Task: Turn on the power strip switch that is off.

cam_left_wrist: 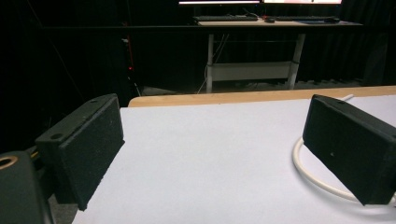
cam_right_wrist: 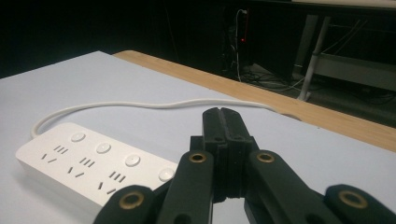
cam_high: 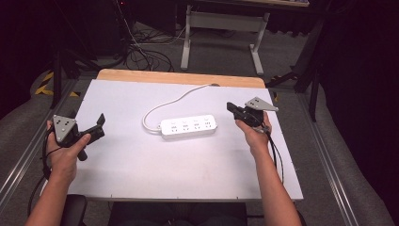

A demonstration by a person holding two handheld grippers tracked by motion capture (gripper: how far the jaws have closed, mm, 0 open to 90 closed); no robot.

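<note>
Power strip (cam_high: pixel 188 126), white, lying flat at the middle of the white surface (cam_high: pixel 141 165), cord (cam_high: pixel 174 100) looping off toward the far edge. Left gripper (cam_high: pixel 94 126) held off to the strip's left, well apart from it, jaws spread wide with nothing between. Right gripper (cam_high: pixel 231 107) hovering just beside the strip's right end, jaws pressed together, empty.

Likely trouble: smooth plastic slipping under a pinch at one end, or the cord dragging and swinging the strip round.

Count: one strip, one cord, four socket groups, four round buttons (cam_right_wrist: pixel 132 160), two grippers.
</note>
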